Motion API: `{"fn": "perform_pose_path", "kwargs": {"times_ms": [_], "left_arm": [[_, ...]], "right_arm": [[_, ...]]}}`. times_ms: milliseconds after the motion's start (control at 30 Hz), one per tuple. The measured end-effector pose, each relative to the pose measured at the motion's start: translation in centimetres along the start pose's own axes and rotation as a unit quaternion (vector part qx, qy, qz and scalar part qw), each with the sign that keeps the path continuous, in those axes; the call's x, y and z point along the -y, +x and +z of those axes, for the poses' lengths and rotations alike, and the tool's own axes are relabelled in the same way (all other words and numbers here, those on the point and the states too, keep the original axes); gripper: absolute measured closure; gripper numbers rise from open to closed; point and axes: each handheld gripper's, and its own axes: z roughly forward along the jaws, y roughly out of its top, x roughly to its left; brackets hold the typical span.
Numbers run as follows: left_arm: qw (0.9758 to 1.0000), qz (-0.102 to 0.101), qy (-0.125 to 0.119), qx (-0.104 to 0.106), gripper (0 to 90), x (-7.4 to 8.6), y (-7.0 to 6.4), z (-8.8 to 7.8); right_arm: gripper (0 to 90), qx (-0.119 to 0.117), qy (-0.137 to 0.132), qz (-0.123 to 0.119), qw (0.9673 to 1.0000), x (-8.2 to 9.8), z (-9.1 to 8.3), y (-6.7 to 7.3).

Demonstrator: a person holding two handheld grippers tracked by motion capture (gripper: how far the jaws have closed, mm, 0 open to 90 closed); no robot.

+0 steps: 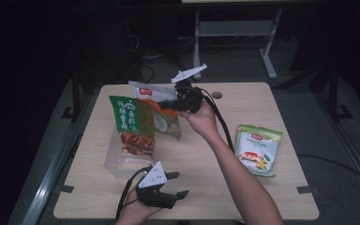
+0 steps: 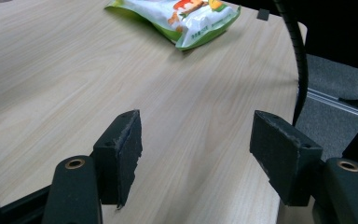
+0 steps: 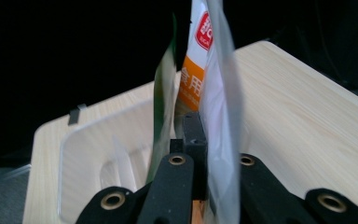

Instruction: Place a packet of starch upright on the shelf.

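Three pouches: a green one (image 1: 132, 124) standing in the bin, a white-and-orange one (image 1: 157, 110) at its 2 o'clock, a third (image 1: 258, 149) lying flat at 4 o'clock. One clear bin (image 1: 122, 161). Two grippers, one table (image 1: 262, 103).

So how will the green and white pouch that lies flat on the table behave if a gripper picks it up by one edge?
The green and white pouch looks like a soft, glossy film packet, so it would probably sag and swing from a pinched edge. Its shiny surface may slip between pads unless gripped at the flat sealed rim. It lies flat on the table, so it seems unlikely to roll.
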Motion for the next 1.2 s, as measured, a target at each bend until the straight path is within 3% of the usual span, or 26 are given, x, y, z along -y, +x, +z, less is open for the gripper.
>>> {"fn": "perform_pose_path", "kwargs": {"times_ms": [300,867,1200], "left_arm": [[1.0,0.004,0.001,0.007,33.5,0.0,-0.4,0.0],[0.9998,0.009,-0.003,0.015,33.6,0.1,-0.6,-0.2],[0.9998,0.009,-0.005,0.017,33.6,0.1,-0.7,-0.2]], "right_arm": [[89.7,-0.026,-0.015,0.015,0.9995,-0.2,4.2,-0.6],[89.7,-0.022,-0.028,0.013,0.9993,-1.3,9.3,-0.7],[89.7,-0.011,-0.028,-0.03,0.9991,-2.5,10.0,-0.4]]}}
